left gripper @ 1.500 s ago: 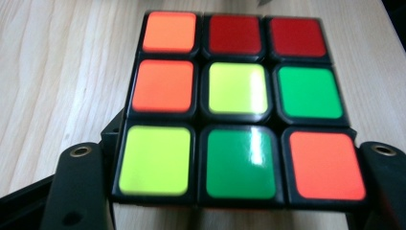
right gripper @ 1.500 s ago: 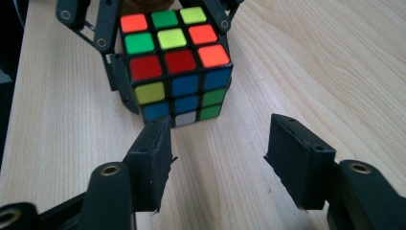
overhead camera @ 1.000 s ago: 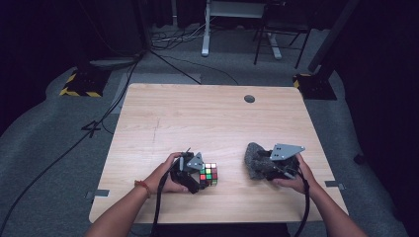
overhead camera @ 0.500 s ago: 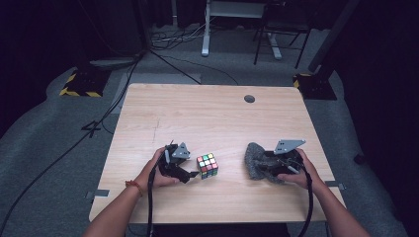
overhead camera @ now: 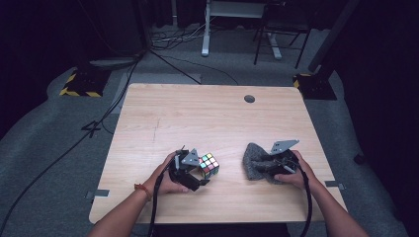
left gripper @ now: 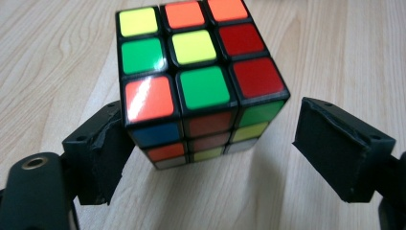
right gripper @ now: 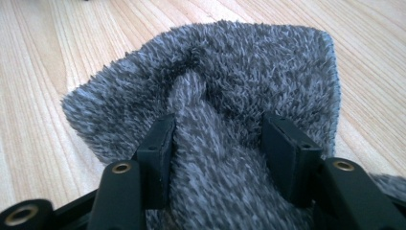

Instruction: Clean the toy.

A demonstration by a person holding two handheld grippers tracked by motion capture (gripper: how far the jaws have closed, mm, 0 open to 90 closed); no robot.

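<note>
Left tool [left gripper: 210, 158] stood released around the puzzle cube [left gripper: 198, 81], one pad touching. Right tool [right gripper: 220, 143], jaws just closing, clenched a ridge of grey fuzzy cloth [right gripper: 225, 86].

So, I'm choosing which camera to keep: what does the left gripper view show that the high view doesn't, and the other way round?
The left gripper view shows the puzzle cube close up: its coloured tiles, one pad at its lower corner, the other pad clear of it. The high view shows the whole table, both forearms, the right gripper pinching up a fold of the grey cloth, and the floor cables. Both show the cube between the left gripper jaws on the wooden tabletop.
</note>
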